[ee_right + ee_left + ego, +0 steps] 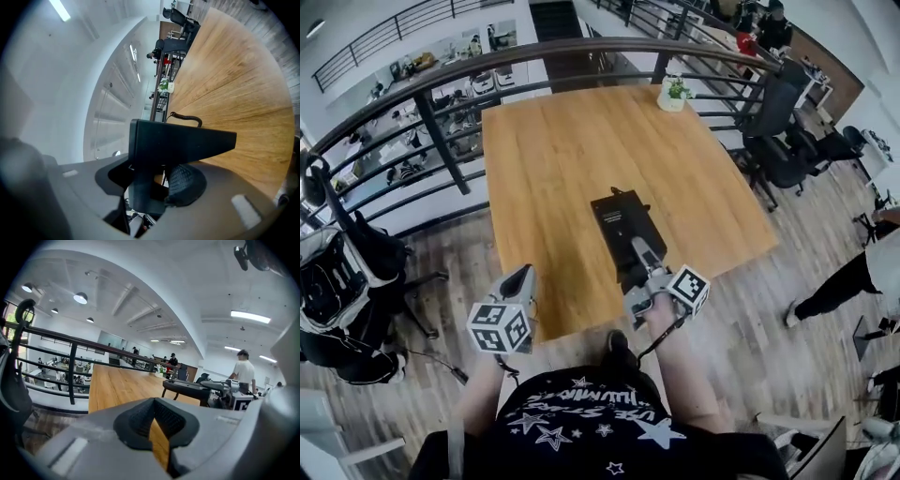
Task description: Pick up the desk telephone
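We are gripping the black telephone (619,220) with the right claw (639,251), which is closing on the set's near end just right of the frame's middle in the head view. In the right gripper view the claw (157,173) is standing half apart, with the telephone (178,140) filling the gap. One meshed pad (185,183) is pressing against its dark body. Its coiled cord (187,117) is arching just above the body. The telephone is sitting over the near half of the wooden bench (562,150); we cannot tell whether its underside is touching the wood.

Our left claw (523,274) is hovering at the lower left of the head view, just at the bench's near edge and well apart from the telephone. In the left gripper view this claw (154,404) is drawn narrow, its tips meeting, and only a thin wedge of wood is showing between the pads. It is holding nothing. From there the telephone (187,389) is showing at middle right.

A small potted plant (674,93) is standing at the bench's far edge, near the dark railing (441,131). Black office chairs (778,141) are crowding the upper right of the head view.
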Available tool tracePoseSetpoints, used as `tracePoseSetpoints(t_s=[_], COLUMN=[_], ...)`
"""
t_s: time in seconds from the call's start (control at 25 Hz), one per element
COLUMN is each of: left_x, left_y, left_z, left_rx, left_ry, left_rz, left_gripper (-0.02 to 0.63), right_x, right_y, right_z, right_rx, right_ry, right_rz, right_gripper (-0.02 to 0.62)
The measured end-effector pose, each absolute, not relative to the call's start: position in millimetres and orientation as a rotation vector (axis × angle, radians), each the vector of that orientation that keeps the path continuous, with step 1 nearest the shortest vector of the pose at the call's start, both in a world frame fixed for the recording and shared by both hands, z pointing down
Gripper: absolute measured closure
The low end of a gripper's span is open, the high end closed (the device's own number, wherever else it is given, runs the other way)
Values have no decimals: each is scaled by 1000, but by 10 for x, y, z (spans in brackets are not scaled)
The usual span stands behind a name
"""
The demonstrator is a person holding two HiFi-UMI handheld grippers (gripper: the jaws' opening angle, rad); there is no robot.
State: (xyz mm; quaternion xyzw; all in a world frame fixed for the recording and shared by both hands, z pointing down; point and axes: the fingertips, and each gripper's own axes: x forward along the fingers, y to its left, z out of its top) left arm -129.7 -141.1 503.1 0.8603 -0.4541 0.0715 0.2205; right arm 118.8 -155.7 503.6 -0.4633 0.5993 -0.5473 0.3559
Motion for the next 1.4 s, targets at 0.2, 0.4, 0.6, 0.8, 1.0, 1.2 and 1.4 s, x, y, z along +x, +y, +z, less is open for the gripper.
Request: tracePoseSetpoints(t_s=[0.2,0.4,0.6,0.8,1.0,1.2,1.4], left_x=[-1487,-1679,-1783,-1810,-1780,-1717,-1661], left_y=[-1129,-849,-654,-518,-414,-204,223], left_z=[5056,5079,5111,5134,5085,5086,5025], left_rx=[2419,2470,2486,2494,2486,2486,2501], left_ry=[-1164,-1069,-996,-956,-952,-967,-965], left_rz=[212,240,262,258,233,250,254], left_gripper=[604,604,604,604,604,604,604], right_x=[935,662,496,407,335,280,225], right_y=[-1060,-585,-240,2,128,341,788], right_z=[5031,5084,5109,5098,5043,4995,4989], right_rx=[-1233,-1249,-1277,-1334,-1290,-1246,-1229], right_ry=[1489,1417,1386,1433,1430,1458,1463], right_rz=[-1381,-1350,-1334,-1318,-1326,-1329,-1341], right_gripper=[405,405,405,405,405,405,405])
